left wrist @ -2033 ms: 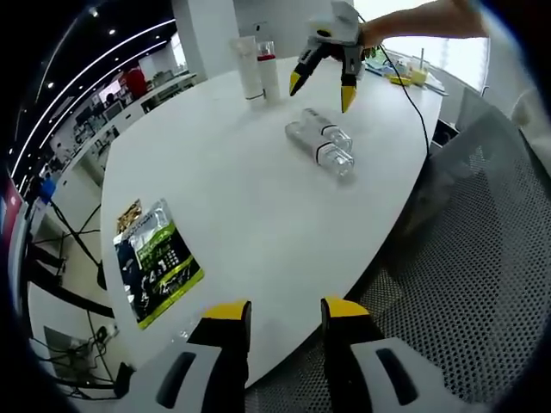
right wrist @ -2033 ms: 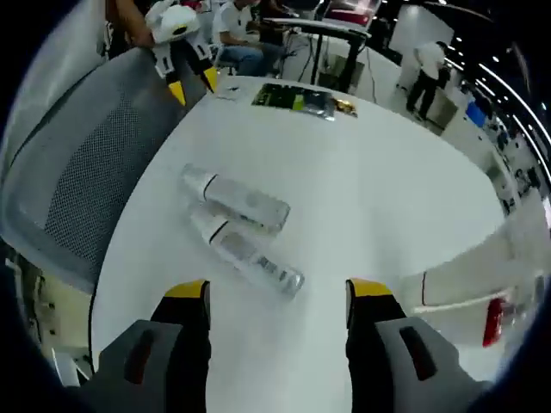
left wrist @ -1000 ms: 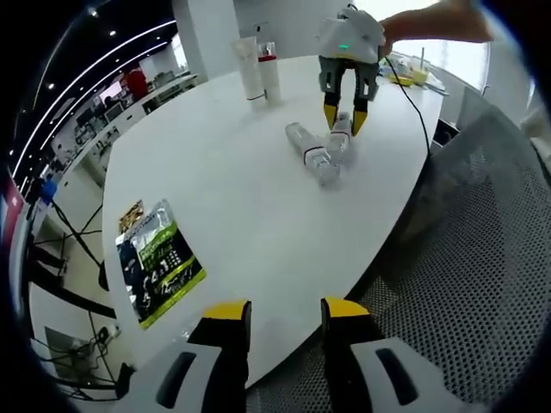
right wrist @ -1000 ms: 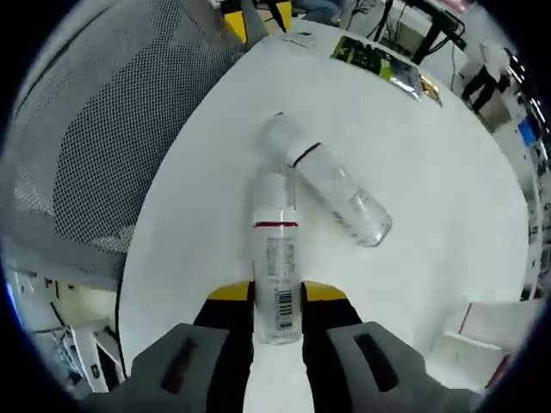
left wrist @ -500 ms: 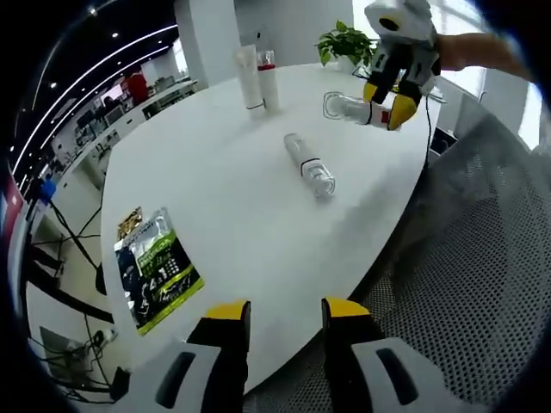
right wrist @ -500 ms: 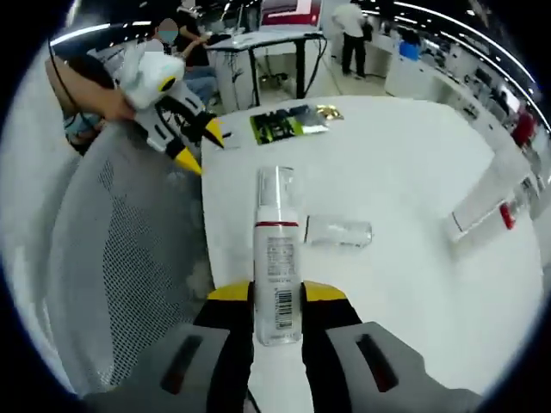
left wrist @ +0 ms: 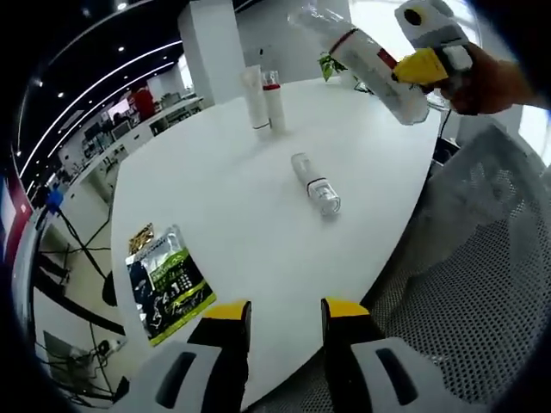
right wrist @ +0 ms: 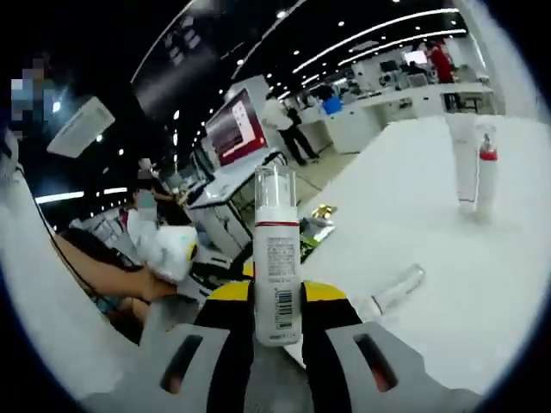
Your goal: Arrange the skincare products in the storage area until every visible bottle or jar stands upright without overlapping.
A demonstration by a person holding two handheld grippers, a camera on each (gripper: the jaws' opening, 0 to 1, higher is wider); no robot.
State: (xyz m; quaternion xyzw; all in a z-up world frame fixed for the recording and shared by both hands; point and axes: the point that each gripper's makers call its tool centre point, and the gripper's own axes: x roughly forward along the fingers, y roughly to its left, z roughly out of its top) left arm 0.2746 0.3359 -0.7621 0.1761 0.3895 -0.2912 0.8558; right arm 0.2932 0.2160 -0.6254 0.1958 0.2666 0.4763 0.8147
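Cylindrical clear-capped bottle (right wrist: 276,258) clamped in right gripper (right wrist: 275,297); glossy white table (left wrist: 250,206).

The desk (left wrist: 258,232) was a large white round-edged top, glossy under the lights. A grey mesh chair back (left wrist: 465,284) stood against its edge at four o'clock in the left gripper view. Past the far rim, at twelve o'clock, rose a white square pillar (left wrist: 211,43), with a green potted plant (left wrist: 331,64) just beside it and a bright window (left wrist: 379,17) at one o'clock. The ceiling (left wrist: 77,60) was dark, crossed by long white light strips and small spots. In the right gripper view a red display screen (right wrist: 234,129) stood at eleven o'clock, and white counters (right wrist: 405,95) ran along the open hall at one o'clock, where people stood.
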